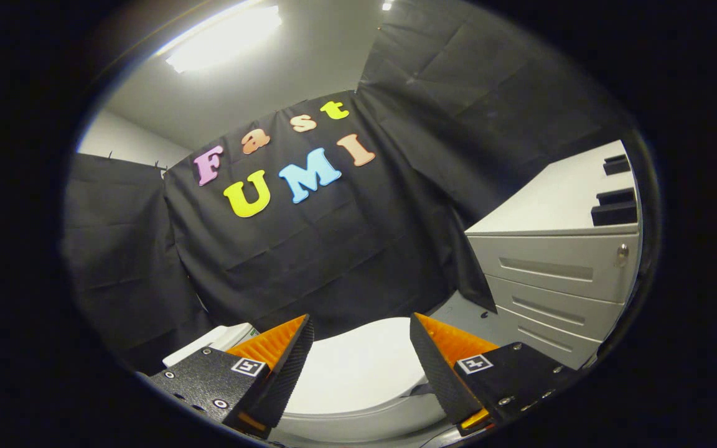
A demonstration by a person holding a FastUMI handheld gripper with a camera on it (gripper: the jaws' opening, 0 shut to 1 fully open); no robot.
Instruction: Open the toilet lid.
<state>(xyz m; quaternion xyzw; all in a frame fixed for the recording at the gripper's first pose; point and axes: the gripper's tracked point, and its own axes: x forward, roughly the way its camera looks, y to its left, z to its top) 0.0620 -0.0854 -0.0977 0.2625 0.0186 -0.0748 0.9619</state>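
Note:
The white toilet lid (pixel 361 367) lies flat and closed on the bowl, showing below and between my two fingers. My gripper (pixel 361 323) is open, held above the lid with a wide gap between the fingers and nothing in it. The bowl's rim (pixel 358 426) curves under the lid near the fingers' bases. A white part of the toilet's tank (pixel 221 341) peeks out beyond the left finger.
A white drawer cabinet (pixel 551 274) with several drawers and a lock stands to the right of the toilet, with dark blocks (pixel 613 208) on its top. Black cloth walls close in the space behind and to the left.

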